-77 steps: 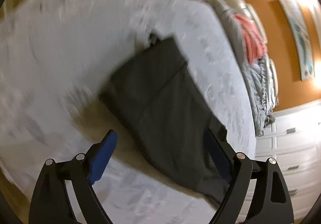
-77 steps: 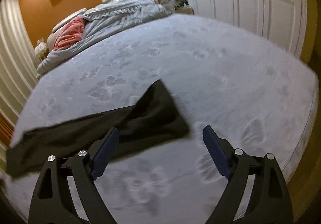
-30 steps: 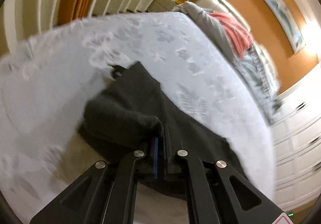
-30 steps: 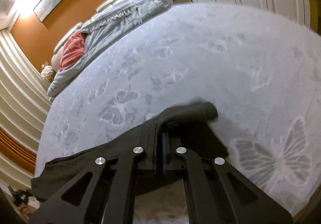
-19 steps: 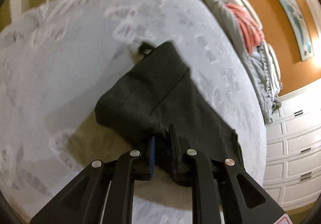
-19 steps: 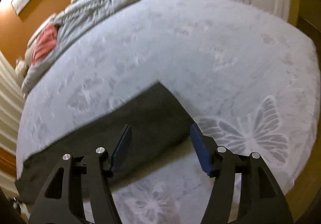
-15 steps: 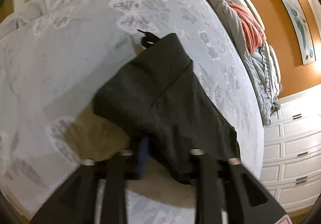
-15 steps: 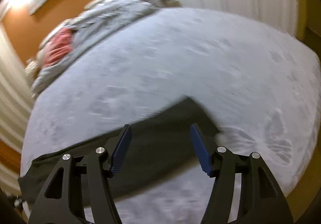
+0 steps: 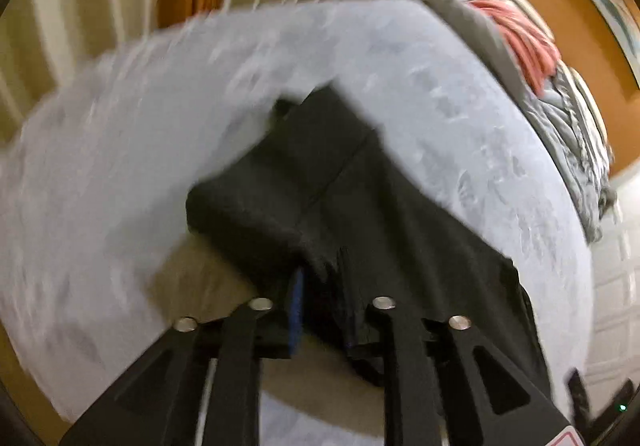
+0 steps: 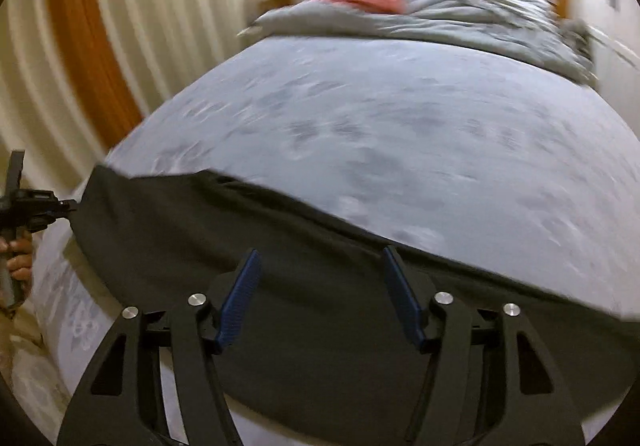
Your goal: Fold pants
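Squaring the pants (image 10: 320, 326) needs care: right gripper (image 10: 320, 294) wide, empty at lower centre; left gripper (image 9: 320, 278) closing, seemingly around cloth.

Motion blur is smearing the bed cover (image 9: 120, 150) across the left of the left wrist view, washing out its pattern. The pants (image 9: 320, 182) are hiding the right fingertip of the left gripper (image 9: 320, 278), so contact there is not showing. In the right wrist view, the pants (image 10: 320, 346) are running off the lower right edge, and a hand (image 10: 18, 258) is being cut off at the left edge.
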A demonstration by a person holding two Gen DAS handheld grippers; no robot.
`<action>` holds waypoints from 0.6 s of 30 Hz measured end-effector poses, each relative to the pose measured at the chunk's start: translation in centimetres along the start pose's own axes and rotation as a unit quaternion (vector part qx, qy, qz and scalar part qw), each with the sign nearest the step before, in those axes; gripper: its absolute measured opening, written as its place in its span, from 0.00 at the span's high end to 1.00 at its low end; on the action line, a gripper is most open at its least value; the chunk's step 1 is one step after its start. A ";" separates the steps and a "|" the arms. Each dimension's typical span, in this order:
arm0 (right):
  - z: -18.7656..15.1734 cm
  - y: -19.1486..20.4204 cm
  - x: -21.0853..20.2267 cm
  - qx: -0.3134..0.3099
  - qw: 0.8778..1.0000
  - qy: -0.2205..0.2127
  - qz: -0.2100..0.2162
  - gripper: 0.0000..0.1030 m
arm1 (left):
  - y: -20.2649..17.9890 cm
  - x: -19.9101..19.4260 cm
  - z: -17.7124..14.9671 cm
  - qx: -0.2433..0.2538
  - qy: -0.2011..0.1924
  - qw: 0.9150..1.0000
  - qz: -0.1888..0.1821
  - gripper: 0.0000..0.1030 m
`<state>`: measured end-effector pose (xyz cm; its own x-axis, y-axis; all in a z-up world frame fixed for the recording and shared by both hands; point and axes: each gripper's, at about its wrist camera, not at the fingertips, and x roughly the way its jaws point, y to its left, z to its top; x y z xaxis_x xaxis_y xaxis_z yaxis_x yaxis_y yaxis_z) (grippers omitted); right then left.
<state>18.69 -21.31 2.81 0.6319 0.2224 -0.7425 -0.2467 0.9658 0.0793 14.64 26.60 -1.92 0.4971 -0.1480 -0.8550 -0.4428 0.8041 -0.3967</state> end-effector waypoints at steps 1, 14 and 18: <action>1.0 1.2 1.5 -0.014 1.000 0.006 0.001 0.44 | 0.9 0.1 -0.5 -0.011 0.016 1.000 0.009 0.51; 8.3 8.4 15.4 -0.086 0.993 0.030 -0.072 1.00 | 2.9 0.5 -0.5 0.062 -0.016 0.996 0.063 0.37; 8.6 5.6 16.0 -0.054 0.991 0.066 -0.102 1.00 | 3.3 1.3 0.4 0.043 -0.013 0.997 0.070 0.31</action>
<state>33.73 -11.17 -2.93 0.5760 -0.0018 -0.8174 -0.2057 0.9675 -0.1471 14.14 29.29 -4.20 0.4552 -0.0165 -0.8903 -0.4436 0.8627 -0.2428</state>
